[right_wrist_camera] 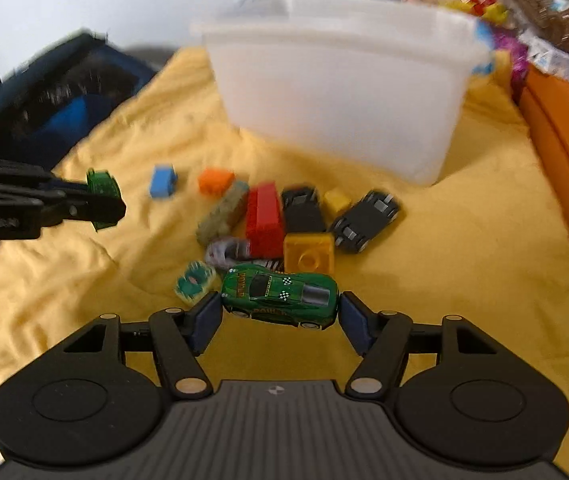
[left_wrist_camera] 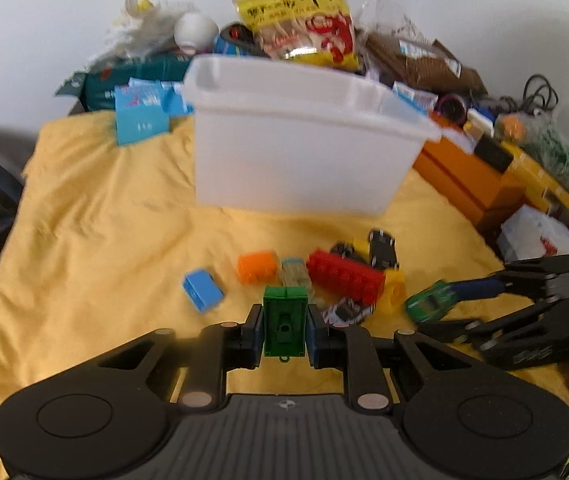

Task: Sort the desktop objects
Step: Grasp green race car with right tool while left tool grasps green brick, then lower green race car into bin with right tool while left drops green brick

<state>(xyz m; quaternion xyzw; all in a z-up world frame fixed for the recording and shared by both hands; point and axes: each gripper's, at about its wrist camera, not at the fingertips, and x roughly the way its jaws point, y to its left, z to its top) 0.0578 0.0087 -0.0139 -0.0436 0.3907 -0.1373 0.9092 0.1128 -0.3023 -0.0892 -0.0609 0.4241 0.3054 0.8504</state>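
My left gripper [left_wrist_camera: 285, 326] is shut on a green brick [left_wrist_camera: 285, 322], held above the yellow cloth [left_wrist_camera: 96, 240]. My right gripper [right_wrist_camera: 280, 304] is shut on a green toy car [right_wrist_camera: 280, 294], gripped end to end. Each gripper shows in the other's view: the right gripper [left_wrist_camera: 430, 308] with the green toy car [left_wrist_camera: 430, 301], the left gripper [right_wrist_camera: 104, 202] with the green brick [right_wrist_camera: 102, 186]. A heap lies ahead: a red brick [left_wrist_camera: 346, 278], orange brick [left_wrist_camera: 257, 267], blue brick [left_wrist_camera: 202, 290], yellow brick [right_wrist_camera: 309, 254] and a dark toy car [right_wrist_camera: 366, 220]. A white bin [left_wrist_camera: 304, 148] stands behind.
Snack bags [left_wrist_camera: 304, 24], blue packets [left_wrist_camera: 140, 114] and a white ball [left_wrist_camera: 195, 29] are piled behind the bin. Orange boxes [left_wrist_camera: 464, 176] line the right side. A dark bag [right_wrist_camera: 52, 96] sits off the cloth at the left.
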